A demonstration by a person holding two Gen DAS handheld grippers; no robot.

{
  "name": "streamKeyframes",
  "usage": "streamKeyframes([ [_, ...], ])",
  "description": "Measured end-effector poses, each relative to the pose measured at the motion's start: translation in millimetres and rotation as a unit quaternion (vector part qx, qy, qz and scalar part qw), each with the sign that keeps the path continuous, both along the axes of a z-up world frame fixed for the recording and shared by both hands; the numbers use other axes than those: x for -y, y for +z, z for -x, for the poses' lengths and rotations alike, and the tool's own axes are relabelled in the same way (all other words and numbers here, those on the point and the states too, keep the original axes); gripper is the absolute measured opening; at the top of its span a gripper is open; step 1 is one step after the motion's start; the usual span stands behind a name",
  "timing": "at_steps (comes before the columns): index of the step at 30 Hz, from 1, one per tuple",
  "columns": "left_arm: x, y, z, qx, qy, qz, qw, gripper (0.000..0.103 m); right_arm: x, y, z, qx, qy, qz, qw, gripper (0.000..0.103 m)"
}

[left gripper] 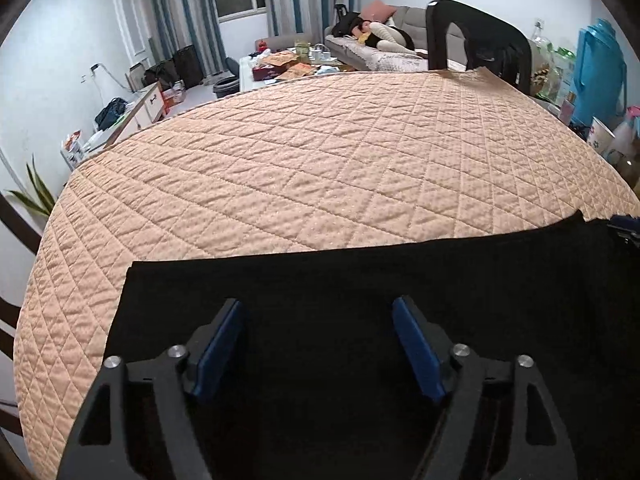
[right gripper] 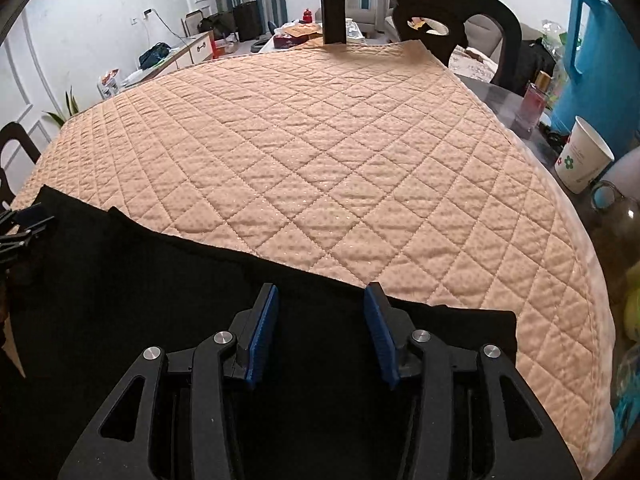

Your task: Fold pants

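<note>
Black pants (left gripper: 360, 264) lie flat along the near side of a table covered with a peach quilted cloth (left gripper: 320, 152). My left gripper (left gripper: 318, 304) hovers over the left part of the pants, jaws wide open, blue pads (left gripper: 218, 352) gripping nothing. In the right wrist view the pants (right gripper: 140, 272) end in a straight far edge on the quilt (right gripper: 320, 140). My right gripper (right gripper: 322, 288) stands open just over that edge near the pants' right end, its pads (right gripper: 262, 340) bare. Each gripper shows at the other view's edge: the right gripper (left gripper: 626, 226), the left gripper (right gripper: 24, 224).
A dark chair (right gripper: 420, 12) stands at the table's far side. On the bare right part of the table sit a paper cup (right gripper: 584, 156), a pink bottle (right gripper: 534, 100), a glass mug (right gripper: 616, 208) and a blue jug (left gripper: 600, 72). A person lies on a sofa (left gripper: 384, 34) beyond.
</note>
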State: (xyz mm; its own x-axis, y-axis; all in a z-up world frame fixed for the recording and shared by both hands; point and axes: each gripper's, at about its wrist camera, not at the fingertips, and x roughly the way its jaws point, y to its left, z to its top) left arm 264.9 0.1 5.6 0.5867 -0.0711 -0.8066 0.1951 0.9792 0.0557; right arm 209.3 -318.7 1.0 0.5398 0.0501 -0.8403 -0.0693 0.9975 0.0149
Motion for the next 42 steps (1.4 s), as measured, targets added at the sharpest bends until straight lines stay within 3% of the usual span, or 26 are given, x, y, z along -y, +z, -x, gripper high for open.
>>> streamKeyframes([
  [3,10.5,2.9,7.5,0.004,-0.026,-0.002,0.9996,0.046,-4.2,0.6,-1.3,-0.002,0.015,-0.001,1.000,0.026],
  [5,21.0,3.8,10.6,0.009,-0.043,-0.009,0.9990,0.015,-7.4,1.4,0.5,0.001,0.022,0.012,1.000,0.015],
  [6,26.5,3.5,13.4,0.012,-0.048,-0.012,0.9987,0.011,-8.7,1.9,1.8,0.003,0.025,0.016,1.000,0.006],
  [7,31.1,4.1,15.1,0.016,-0.048,-0.020,0.9985,0.006,-9.5,1.7,1.4,0.004,0.026,0.015,1.000,0.005],
  [10,36.5,6.4,15.8,0.016,-0.044,-0.036,0.9982,0.004,-12.7,2.2,2.7,0.008,0.026,0.021,0.999,0.004],
  [17,8.8,36.8,44.3,0.042,-0.026,0.012,0.9987,0.004,-8.8,41.7,42.0,0.065,0.027,-0.012,0.997,0.003],
  [24,-16.1,75.5,128.3,0.096,-0.031,0.059,0.9931,0.004,-14.7,94.1,128.1,0.150,0.038,-0.063,0.986,0.003],
  [29,-31.1,81.3,205.2,0.120,-0.031,0.087,0.9885,0.004,-13.4,103.3,211.6,0.186,0.026,-0.095,0.978,0.003],
  [33,-34.6,61.7,256.1,0.096,-0.034,0.121,0.9874,0.004,-7.3,78.9,260.2,0.158,-0.007,-0.124,0.980,0.003],
  [38,-37.1,21.2,285.1,0.038,-0.021,0.141,0.9891,0.005,2.8,18.9,290.1,0.069,-0.050,-0.162,0.983,0.004],
  [42,-46.8,23.5,298.1,0.033,-0.005,0.162,0.9862,0.005,8.8,5.0,297.8,0.048,-0.050,-0.199,0.978,0.011],
])
